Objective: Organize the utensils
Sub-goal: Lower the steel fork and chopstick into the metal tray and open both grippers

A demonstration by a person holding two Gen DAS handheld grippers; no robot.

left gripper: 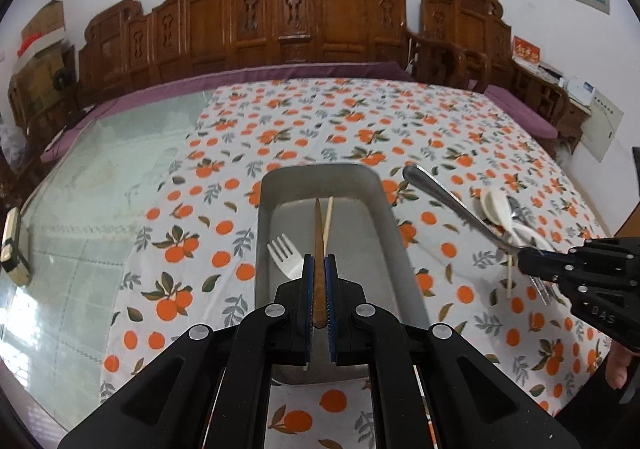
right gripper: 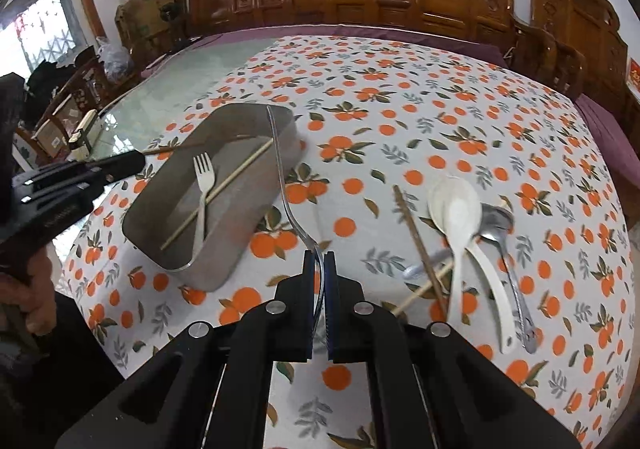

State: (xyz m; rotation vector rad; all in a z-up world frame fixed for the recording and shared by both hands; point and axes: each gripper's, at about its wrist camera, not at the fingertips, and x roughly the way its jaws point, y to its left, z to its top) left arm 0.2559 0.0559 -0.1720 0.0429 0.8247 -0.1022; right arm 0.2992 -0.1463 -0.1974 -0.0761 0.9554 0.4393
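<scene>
My left gripper (left gripper: 319, 261) is shut on a dark brown chopstick (left gripper: 318, 229) that points out over the metal tray (left gripper: 320, 171). Inside the tray lie a white plastic fork (left gripper: 286, 253) and a pale chopstick (left gripper: 328, 221). To the tray's right, my right gripper (right gripper: 319, 255) is shut on a metal fork (right gripper: 280, 169), lifted off the cloth, its handle reaching toward the tray (right gripper: 224, 265). On the cloth at the right lie white spoons (right gripper: 456, 209), a metal spoon (right gripper: 496, 225), a brown chopstick (right gripper: 416, 233) and a pale chopstick (right gripper: 424, 289).
An orange-print cloth (left gripper: 360, 121) covers the right part of the glass-topped table (left gripper: 100, 189). A small box (left gripper: 14, 249) sits at the table's left edge. Carved wooden benches (left gripper: 300, 17) line the far side. A person's hand (right gripper: 36, 289) holds the left gripper.
</scene>
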